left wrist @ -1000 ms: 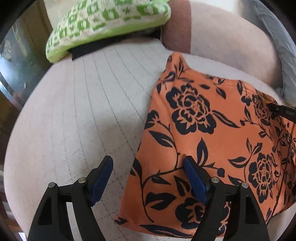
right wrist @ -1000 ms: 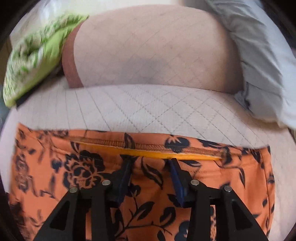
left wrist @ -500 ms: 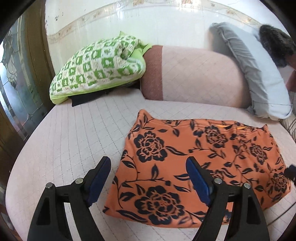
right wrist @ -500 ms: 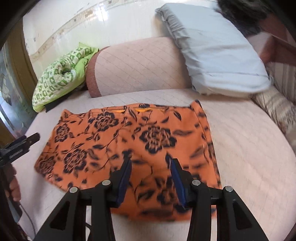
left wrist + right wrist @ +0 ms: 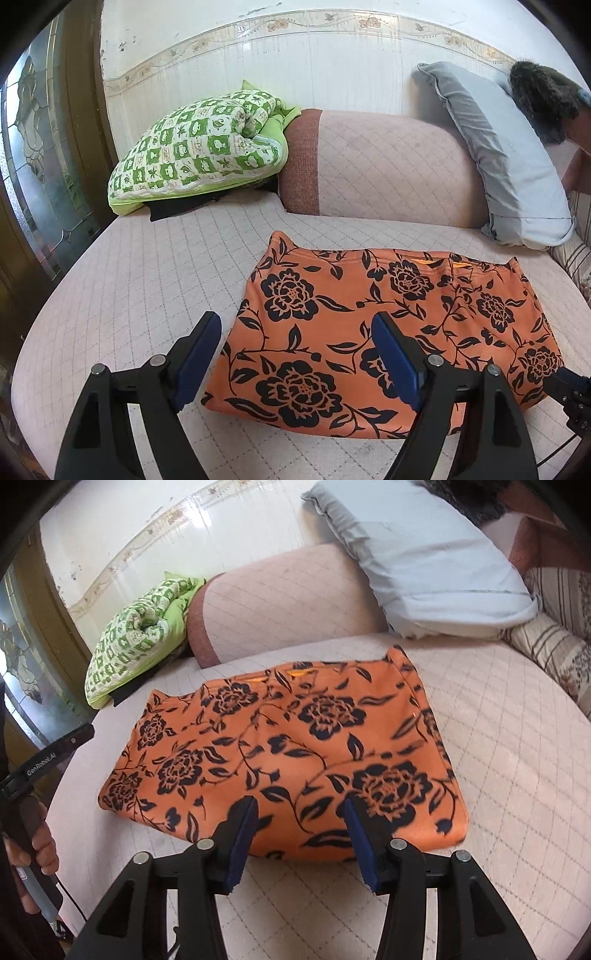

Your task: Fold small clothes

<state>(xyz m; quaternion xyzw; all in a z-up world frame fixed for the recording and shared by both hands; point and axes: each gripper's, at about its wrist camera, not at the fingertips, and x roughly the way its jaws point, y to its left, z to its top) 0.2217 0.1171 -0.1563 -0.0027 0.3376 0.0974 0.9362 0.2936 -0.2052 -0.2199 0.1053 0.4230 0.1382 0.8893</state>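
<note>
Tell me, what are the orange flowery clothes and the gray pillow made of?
The orange flowery clothes look like soft, matte printed fabric, maybe stretchy knit: it lies limp and flat. The gray pillow looks like smooth woven cloth, maybe cotton, with fine wrinkles.

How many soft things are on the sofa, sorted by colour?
Orange flowery cloth: 1
Green checked quilt: 1
Grey pillow: 1
Striped cushion: 1
Total: 4
</note>
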